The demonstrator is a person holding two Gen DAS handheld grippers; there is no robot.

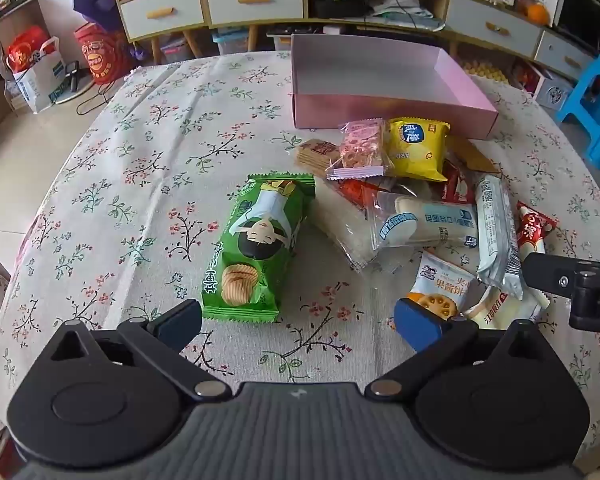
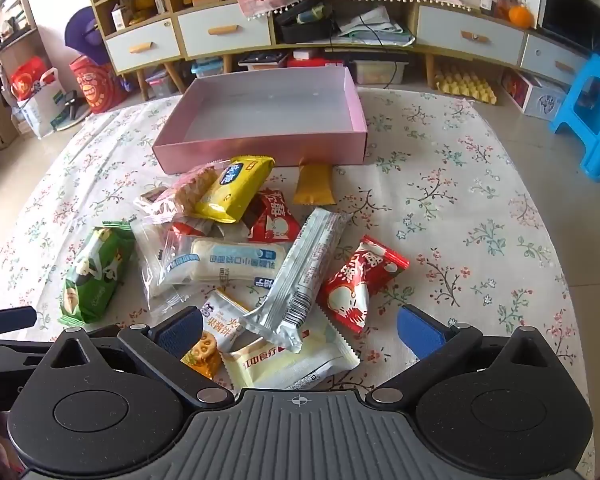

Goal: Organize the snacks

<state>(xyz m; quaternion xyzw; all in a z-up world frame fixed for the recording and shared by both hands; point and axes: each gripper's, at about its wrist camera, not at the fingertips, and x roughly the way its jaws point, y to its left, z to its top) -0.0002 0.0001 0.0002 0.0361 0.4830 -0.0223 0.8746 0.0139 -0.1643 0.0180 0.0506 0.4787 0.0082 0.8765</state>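
I have my left gripper (image 1: pixel 298 326) spread wide with nothing between the fingers, tilted down at the floral tablecloth (image 1: pixel 140 184) just short of the green chip packet (image 1: pixel 256 248). My right gripper (image 2: pixel 300 330) is spread just as wide and also empty, poised over the near edge of the snack pile.

Nearest to the right gripper lie the cream sachet (image 2: pixel 296 360) and the white biscuit packet (image 2: pixel 216 328), partly under the long silver bar (image 2: pixel 300 276), which leans across them. Just right of that is a red packet (image 2: pixel 360 280). Further back sits the clear-wrapped bread roll (image 2: pixel 220 264), then the yellow packet (image 2: pixel 236 188) resting on the pink-wrapped cracker (image 2: pixel 188 192), and a small orange sachet (image 2: pixel 314 184) touching the box front. The pink box (image 2: pixel 260 152) stands at the far side, open and bare inside.

As I see it, nothing is sorted yet. The green packet lies alone at the pile's left edge, so I would take it first with the left gripper, closing across its narrow width rather than its length. On the right I would lift the silver bar first, since it overlaps the others, and pinch gently, as these wrappers look slippery and crushable.
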